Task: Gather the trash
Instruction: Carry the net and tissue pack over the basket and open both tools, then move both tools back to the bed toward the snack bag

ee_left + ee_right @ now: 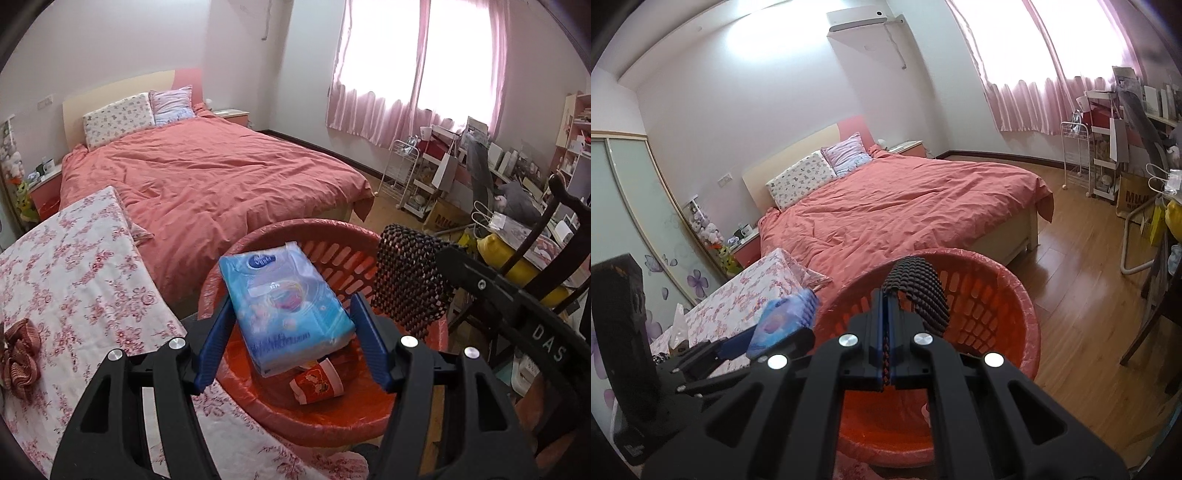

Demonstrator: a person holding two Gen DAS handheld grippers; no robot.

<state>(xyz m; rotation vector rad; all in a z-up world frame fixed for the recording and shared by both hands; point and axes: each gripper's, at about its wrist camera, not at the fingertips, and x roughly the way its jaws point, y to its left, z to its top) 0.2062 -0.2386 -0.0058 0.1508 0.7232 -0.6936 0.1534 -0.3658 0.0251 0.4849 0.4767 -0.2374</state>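
Left gripper (291, 325) clamps blue plastic tissue pack (284, 302) above red slotted plastic basket (332, 254); right gripper (888, 325) pinches black woven mat (918, 286).

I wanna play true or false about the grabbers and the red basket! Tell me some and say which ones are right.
1. The left gripper holds a blue tissue pack over the red basket. True.
2. The right gripper is wide open and empty. False: it is shut on a black woven mat.
3. A red paper cup lies inside the basket. True.
4. The bed cover is green. False: it is salmon pink.
5. The basket has a lid on it. False: its top is open.
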